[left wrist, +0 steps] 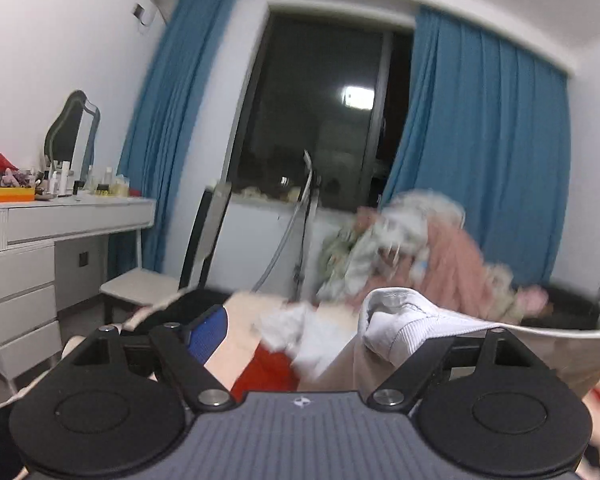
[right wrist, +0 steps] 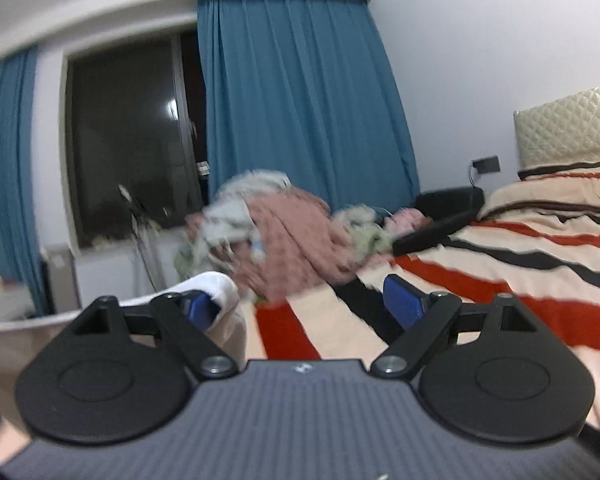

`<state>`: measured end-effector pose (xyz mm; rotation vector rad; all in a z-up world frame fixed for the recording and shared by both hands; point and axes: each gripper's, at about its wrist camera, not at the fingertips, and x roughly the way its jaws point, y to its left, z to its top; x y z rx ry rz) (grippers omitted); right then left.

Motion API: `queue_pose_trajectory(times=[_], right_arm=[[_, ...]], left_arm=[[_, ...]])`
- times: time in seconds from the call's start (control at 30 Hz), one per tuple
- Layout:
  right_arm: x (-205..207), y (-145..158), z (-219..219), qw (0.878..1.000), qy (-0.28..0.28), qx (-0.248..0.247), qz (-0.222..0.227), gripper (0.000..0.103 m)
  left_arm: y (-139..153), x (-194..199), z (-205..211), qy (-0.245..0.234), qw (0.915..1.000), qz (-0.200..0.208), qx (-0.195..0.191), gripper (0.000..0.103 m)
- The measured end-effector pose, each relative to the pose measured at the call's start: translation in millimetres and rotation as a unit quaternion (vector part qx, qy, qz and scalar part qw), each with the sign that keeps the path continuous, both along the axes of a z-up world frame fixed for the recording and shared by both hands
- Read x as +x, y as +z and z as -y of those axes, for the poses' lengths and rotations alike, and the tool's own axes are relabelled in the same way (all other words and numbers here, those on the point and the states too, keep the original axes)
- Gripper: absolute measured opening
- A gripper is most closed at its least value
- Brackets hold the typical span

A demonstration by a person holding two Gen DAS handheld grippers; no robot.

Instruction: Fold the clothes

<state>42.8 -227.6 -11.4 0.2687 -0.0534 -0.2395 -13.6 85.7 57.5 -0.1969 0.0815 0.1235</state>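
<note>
Beige garment (left wrist: 420, 320) btwn raised open claws

striped bedspread (right wrist: 500, 264) open ahead, clothes heap (right wrist: 284, 232) (blurred) beyond

White garment (left wrist: 404, 320): ribbed knit hem or cuff bunched up, with a beige fabric panel stretched taut from it toward the right edge of the left wrist view; in the right wrist view the same white roll (right wrist: 220, 286) sits at the left side, raised above the striped bed. Pile of unfolded clothes (right wrist: 284, 232) heaped at the far end of the bed by the curtain: pink fuzzy piece on top, grey-white and greenish patterned items mixed in, blurred.
</note>
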Motion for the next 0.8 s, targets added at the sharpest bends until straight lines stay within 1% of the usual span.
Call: queue_pose_trajectory(times=[0.1,0.13,0.27,0.3,0.4,0.47,0.57,0.6,0.67,0.73,0.8], right_arm=[[-22,59,11,0.997,0.032,0.050,0.049,0.088],[-28,82,12,0.996,0.042,0.054,0.063,0.088],[-53,184,14,0.990,0.073,0.038,0.116,0.088],[-58,208,14,0.989,0.078,0.032,0.124,0.088],[-70,281,16,0.984,0.096,0.013,0.148,0.088],[-75,326,19,0.981,0.109,0.003,0.159,0.088],[-76,378,26,0.979,0.124,-0.002,0.161,0.088],[-74,391,28,0.979,0.124,-0.010,0.162,0.088],[-67,411,30,0.979,0.118,-0.029,0.162,0.088],[-55,413,30,0.981,0.105,-0.045,0.156,0.088],[-33,404,31,0.985,0.094,-0.054,0.132,0.089]], left_arm=[[56,-30,-5,-0.010,0.9979,0.061,-0.018,0.085],[77,-38,-7,-0.011,0.9966,0.079,-0.019,0.085],[176,-64,-14,-0.017,0.9896,0.139,-0.033,0.085],[201,-69,-16,-0.019,0.9874,0.152,-0.040,0.087],[277,-85,-17,-0.019,0.9820,0.180,-0.054,0.090],[322,-93,-17,-0.017,0.9786,0.198,-0.054,0.093],[370,-94,-11,-0.015,0.9781,0.203,-0.043,0.094],[373,-86,-8,-0.017,0.9793,0.198,-0.040,0.094],[367,-64,-1,-0.021,0.9824,0.182,-0.035,0.095],[361,-42,6,-0.025,0.9852,0.167,-0.029,0.096],[355,-20,13,-0.029,0.9877,0.152,-0.023,0.097]])
